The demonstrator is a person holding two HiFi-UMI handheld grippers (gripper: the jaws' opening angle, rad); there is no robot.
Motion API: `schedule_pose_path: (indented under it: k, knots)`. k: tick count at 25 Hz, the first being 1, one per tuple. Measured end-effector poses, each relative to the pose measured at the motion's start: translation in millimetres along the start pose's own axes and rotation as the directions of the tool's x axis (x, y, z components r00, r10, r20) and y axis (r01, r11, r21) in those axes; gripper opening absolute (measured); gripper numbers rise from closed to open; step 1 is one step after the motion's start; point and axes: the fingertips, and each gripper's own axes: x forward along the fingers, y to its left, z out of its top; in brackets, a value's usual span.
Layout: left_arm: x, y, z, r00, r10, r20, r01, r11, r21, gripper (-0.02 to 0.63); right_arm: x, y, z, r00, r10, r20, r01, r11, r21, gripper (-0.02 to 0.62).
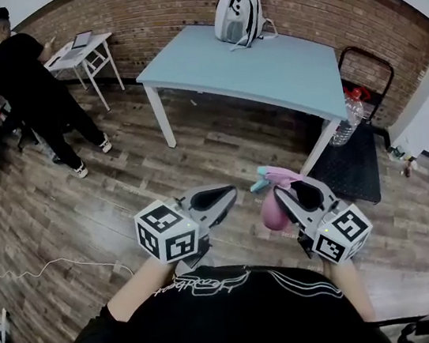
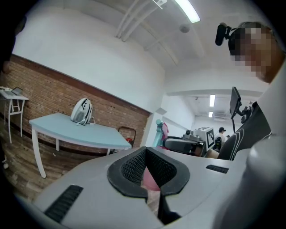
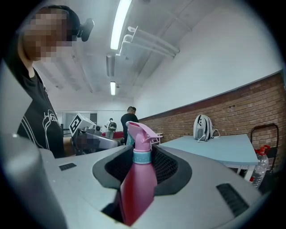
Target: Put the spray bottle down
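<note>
Closest up, a black shirt (image 1: 220, 317) with white lettering is seen filling the bottom of the head view, with both forearms stuck out ahead of it. Next out, the left gripper (image 1: 226, 195) is carried empty, jaws brought together with nothing caught between them. Just beside it, the right gripper (image 1: 287, 188) is clamped on the pink spray bottle (image 3: 138, 179). That one's held upright in the hollow of the pads, teal collar and trigger head poking up above the jaws, so it's up in the air over the floor and not set down on anything yet. A wood-plank floor (image 1: 122, 196) is spread out below, and a thin white cable (image 1: 45, 268) is trailed across it at the left. Further out, a light blue table (image 1: 263, 71) is stood well apart from both grippers, with a white backpack (image 1: 237, 15) parked at its far edge and a clear water bottle (image 1: 346, 119) tucked near its right leg. Way back, a person in black (image 1: 29, 82) is seen at a small white desk (image 1: 88, 50), right up against the brick wall (image 1: 174, 5).
</note>
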Motion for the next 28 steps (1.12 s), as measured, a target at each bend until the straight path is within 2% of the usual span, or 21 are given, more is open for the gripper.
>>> schedule_pose_path:
  k: [6,19,28]
  knots:
    - [-1.5,-4.7,2.1,1.000,-0.005,0.018,0.005,1.000,0.003,0.008,-6.9,-1.4,3.6,1.000,-0.006,0.018,0.005,0.999,0.034,0.132]
    - [17.3,-5.9,3.9,0.999,-0.043,0.027,0.043,0.999,0.007,0.008,-15.3,-16.1,3.7,0.999,-0.043,0.017,0.043,0.999,0.019,0.132]
    - [49.7,35.6,1.1,0.997,-0.074,-0.001,0.074,0.997,-0.019,0.008,17.4,-55.6,-10.9,0.998,-0.057,0.001,0.057,0.997,0.052,0.130]
